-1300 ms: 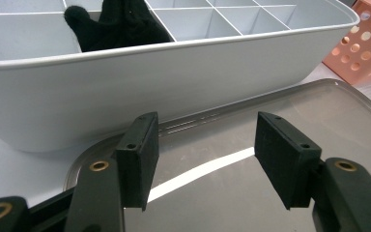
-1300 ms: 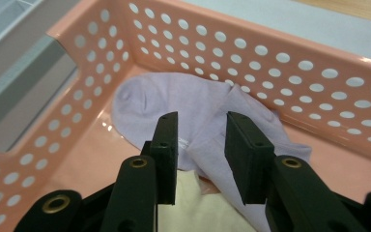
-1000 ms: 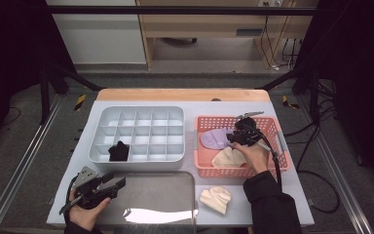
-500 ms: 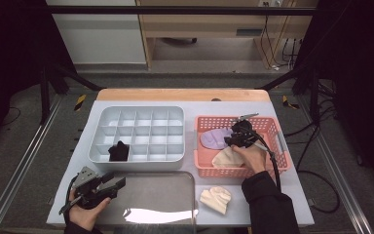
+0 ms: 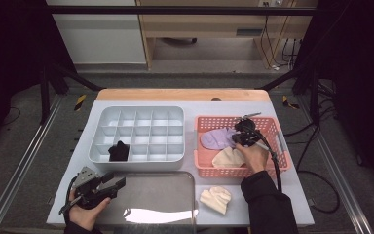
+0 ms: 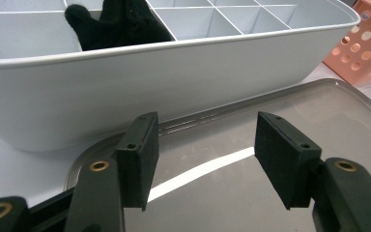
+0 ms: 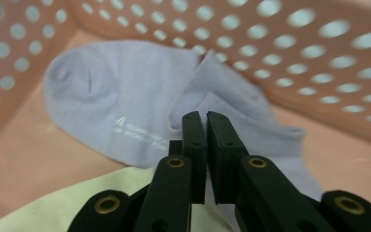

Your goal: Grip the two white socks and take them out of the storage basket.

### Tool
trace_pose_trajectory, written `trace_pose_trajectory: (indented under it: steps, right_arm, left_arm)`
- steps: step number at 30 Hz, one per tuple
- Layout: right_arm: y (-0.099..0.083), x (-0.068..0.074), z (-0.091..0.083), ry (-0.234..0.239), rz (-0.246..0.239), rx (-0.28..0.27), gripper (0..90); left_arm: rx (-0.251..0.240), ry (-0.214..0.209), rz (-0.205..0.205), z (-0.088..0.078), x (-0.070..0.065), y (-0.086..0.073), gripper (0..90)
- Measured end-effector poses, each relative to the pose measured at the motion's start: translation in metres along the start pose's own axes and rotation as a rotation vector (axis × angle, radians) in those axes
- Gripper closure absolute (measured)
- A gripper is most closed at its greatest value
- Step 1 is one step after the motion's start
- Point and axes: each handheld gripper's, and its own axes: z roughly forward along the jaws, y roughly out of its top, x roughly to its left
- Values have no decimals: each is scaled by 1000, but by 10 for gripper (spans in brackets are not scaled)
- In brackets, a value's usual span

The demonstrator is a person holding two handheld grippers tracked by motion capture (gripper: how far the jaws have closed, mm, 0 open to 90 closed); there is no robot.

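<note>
My right gripper [image 5: 238, 140] reaches down into the pink basket [image 5: 214, 119]. Its jaws have just closed and now pinch a fold of the purple sock [image 7: 125, 96], near its cuff. That purple sock [image 5: 215, 139] lies at the basket's far left, and a cream sock [image 5: 229, 157] lies beside it, nearer the person. In the right gripper view the gripper [image 7: 206, 121] has its pads almost together, with the cream sock [image 7: 53, 208] below. My left gripper [image 5: 114, 183] is held open over the steel tray [image 5: 151, 195]. Its jaws [image 6: 203, 164] are empty.
A white compartment organizer [image 5: 136, 109] stands at the table's left, with a black sock [image 5: 118, 152] in a near-left cell. Its front wall [image 6: 174, 77] rises close ahead of the left gripper, black sock [image 6: 116, 24] above. Another cream sock [image 5: 215, 199] lies on the table beside the tray.
The right gripper's jaws have closed on the purple sock, and the hand has shifted slightly in the basket. The left gripper has stayed where it was.
</note>
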Motion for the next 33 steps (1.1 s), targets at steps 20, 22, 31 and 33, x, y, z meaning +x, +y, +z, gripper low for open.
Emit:
trace_pose_trajectory:
  steps: [20,22,31,33]
  right_arm:
    - [-2,-3,-24,87,-36,-85,756]
    - [-3,1,-24,122,-52,-71,745]
    - [0,3,-14,172,-84,-42,713]
    - [-1,1,-10,178,-88,-32,706]
  left_arm:
    - [7,2,6,1,-1,0,406]
    - [7,2,6,1,-1,0,406]
    - [6,1,3,1,-1,0,406]
    - [5,1,2,1,0,0,406]
